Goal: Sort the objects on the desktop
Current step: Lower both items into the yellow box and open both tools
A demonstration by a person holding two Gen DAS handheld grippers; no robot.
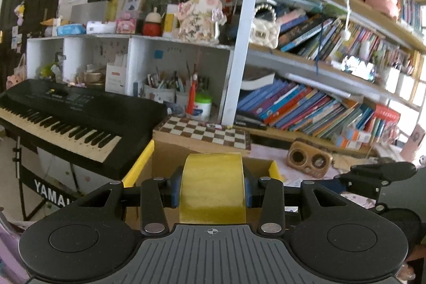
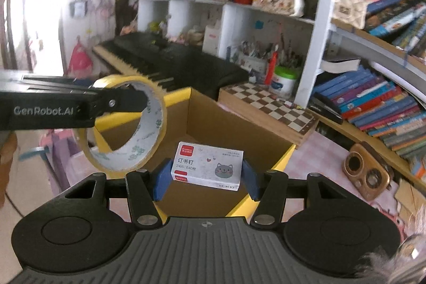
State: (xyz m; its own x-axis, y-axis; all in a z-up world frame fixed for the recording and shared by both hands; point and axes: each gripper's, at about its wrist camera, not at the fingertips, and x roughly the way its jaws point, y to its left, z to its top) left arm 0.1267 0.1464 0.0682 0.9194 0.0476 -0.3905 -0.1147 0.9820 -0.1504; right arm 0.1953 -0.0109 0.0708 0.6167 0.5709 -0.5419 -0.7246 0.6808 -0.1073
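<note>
Sitting on the pink counter (image 2: 314, 164), the open cardboard box (image 2: 213, 121) with yellow flaps lies below both tools. The left tongs (image 1: 212, 186) are closed on a yellow tape roll (image 1: 212, 188), pinched across its width, standing on edge over the box's left side, its hole facing sideways. The right tongs (image 2: 206, 175) clamp a staples box (image 2: 207, 164) by its short ends, long axis crosswise, label up, above the box opening.

Both wrist views look forward, close above the cardboard box (image 2: 229, 124), sharing keyboard (image 1: 80, 111) and bookshelves (image 2: 372, 87).
</note>
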